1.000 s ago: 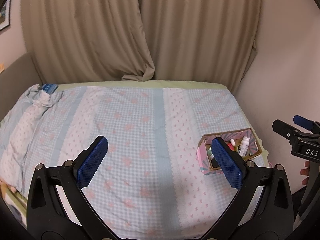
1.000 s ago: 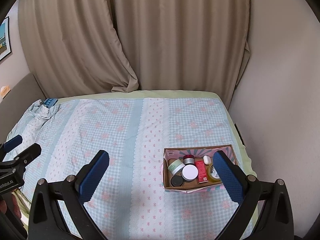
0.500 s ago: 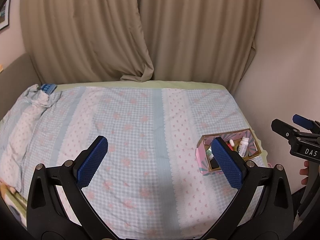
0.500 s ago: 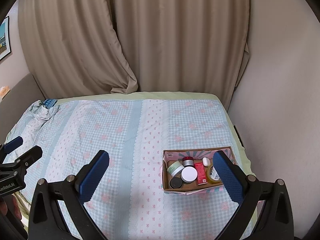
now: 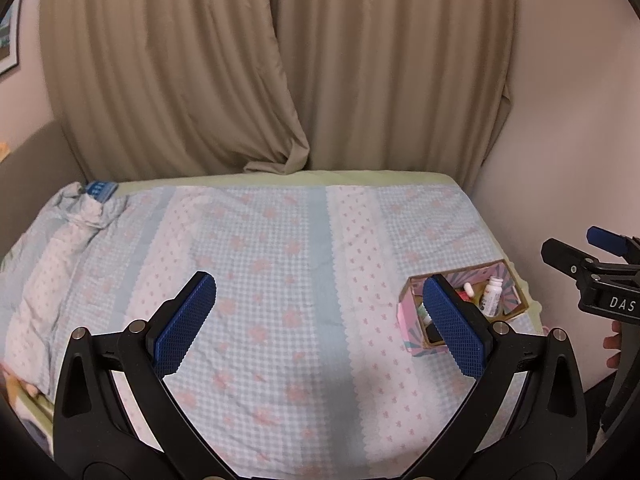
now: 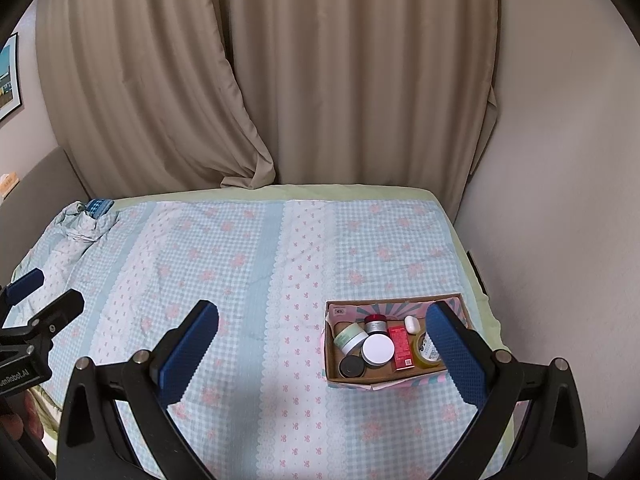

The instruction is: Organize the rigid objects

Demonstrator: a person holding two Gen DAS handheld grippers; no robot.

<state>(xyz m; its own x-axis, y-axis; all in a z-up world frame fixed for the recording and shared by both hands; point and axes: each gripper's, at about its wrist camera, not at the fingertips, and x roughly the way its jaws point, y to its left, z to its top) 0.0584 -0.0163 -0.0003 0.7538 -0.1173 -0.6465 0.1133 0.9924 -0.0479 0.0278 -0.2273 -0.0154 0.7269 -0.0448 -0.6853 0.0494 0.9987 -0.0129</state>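
Two grippers hang above the bed, and we hold nothing in either. Our left gripper [image 5: 318, 320] has its blue pads spread wide, with only the quilt [image 5: 260, 264] between them. Our right gripper [image 6: 326, 354] is spread just as wide and is also empty.

All the jars and bottles we can see sit together in the cardboard box [image 6: 340, 376], at about four o'clock on the quilt, near the wall-side edge. Inside it lie a white-lidded jar [image 6: 378, 349], a green-banded jar [image 6: 350, 338], a dark-lidded jar [image 6: 352, 366], a red carton [image 6: 401, 348], a silver jar with a red top [image 6: 376, 323] and a small white piece [image 6: 411, 323]. A yellow jar [image 6: 425, 354] sits partly behind our right pad. From the left view a white bottle [image 5: 491, 294] leans at the box's far end.

We judge the items are packed there to keep them off the soft bedding. This fits either a finished sort or a box waiting to be unpacked.

Compared with a second ago, the box sits slightly higher in both views and a little further right in the left view, so both hands have drifted a touch; the contents look unchanged.
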